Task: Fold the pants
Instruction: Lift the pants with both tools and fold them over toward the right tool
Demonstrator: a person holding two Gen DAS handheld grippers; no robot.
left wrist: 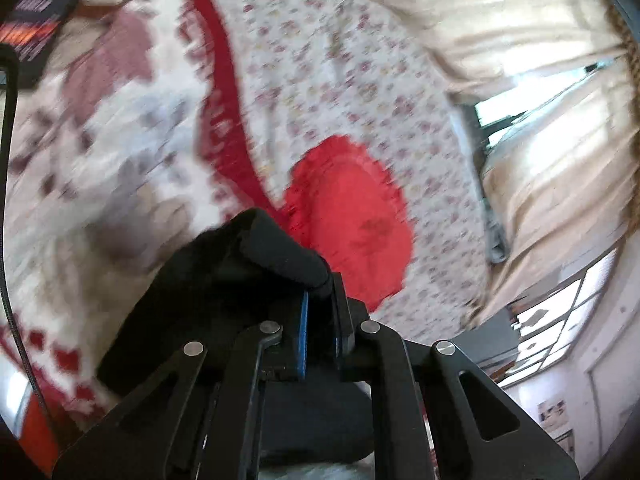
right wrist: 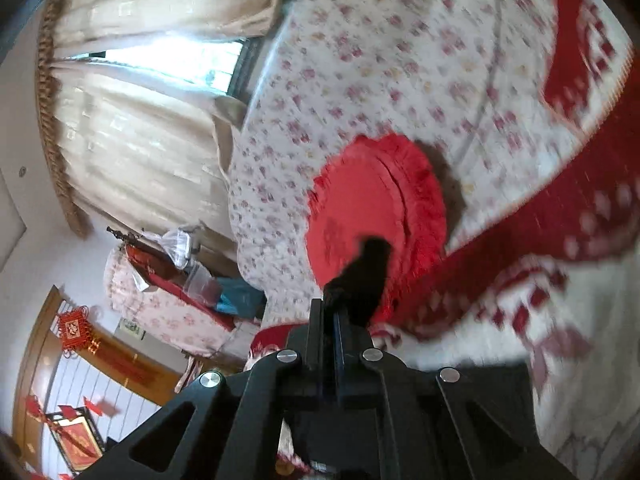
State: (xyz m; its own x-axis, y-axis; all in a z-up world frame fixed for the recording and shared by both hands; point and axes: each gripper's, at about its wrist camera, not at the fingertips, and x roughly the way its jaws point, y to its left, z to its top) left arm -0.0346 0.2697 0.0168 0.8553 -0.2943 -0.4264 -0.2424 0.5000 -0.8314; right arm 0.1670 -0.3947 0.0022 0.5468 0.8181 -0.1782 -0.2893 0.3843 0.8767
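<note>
Both grippers clamp black pants above a bed — the left gripper, low in its own view, has its blue-lined fingers pressed together on a thick bunched fold of the pants, which bulges toward 10 o'clock from the fingertips and drapes down over the linkage at 7 o'clock. Beyond it, toward 1 o'clock, lies a round red cushion on a floral bedspread, with a red-and-white patterned blanket spreading toward 9 o'clock; the background is streaked with motion blur.

In the right wrist view, the right gripper has its fingers drawn nearly together, pinching a narrow tab of the same black cloth that pokes out toward 1 o'clock, against the red cushion. Cream curtains hang at 10 o'clock beside a bright window — the floral bedspread fills the top, the red-and-white blanket the 3 o'clock side.
</note>
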